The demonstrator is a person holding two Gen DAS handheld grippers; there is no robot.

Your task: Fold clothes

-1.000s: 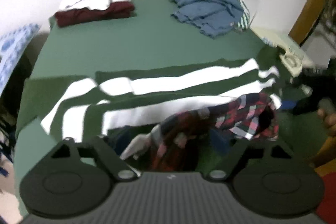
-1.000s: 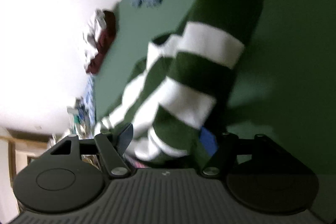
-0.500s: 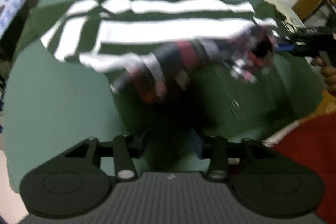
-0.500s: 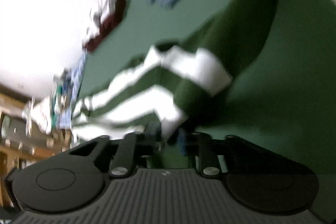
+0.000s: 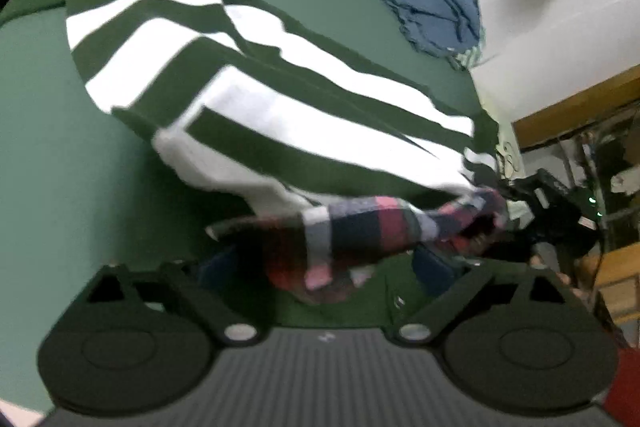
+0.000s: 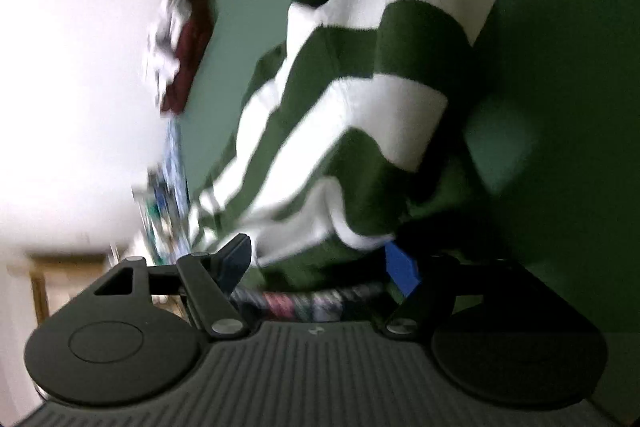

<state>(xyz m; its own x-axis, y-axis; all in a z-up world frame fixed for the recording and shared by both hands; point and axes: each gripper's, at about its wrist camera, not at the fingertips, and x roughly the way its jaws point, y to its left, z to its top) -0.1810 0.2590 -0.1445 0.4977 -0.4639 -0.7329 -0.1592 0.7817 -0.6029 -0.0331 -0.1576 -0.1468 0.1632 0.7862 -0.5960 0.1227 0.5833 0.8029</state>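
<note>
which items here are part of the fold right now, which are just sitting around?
In the job:
- green and white striped shirt
- plaid cloth lying at its near edge
- left gripper, right gripper, both opening

Lying about:
- blue garment heap
- dark red and white folded stack

Green-white striped shirt spread flat, plaid shirt bunched atop

You see table cover: matt green cloth, smooth. Striped garment: soft knit-looking cloth, green and white, matt. Plaid garment: woven cloth, red-navy check, blurred. Blue pile at table's far edge: crinkled, rough-edged cloth. Your left gripper: matt black plastic, ribbed housing, shiny metal pivot pins. Door frame: varnished wood.
</note>
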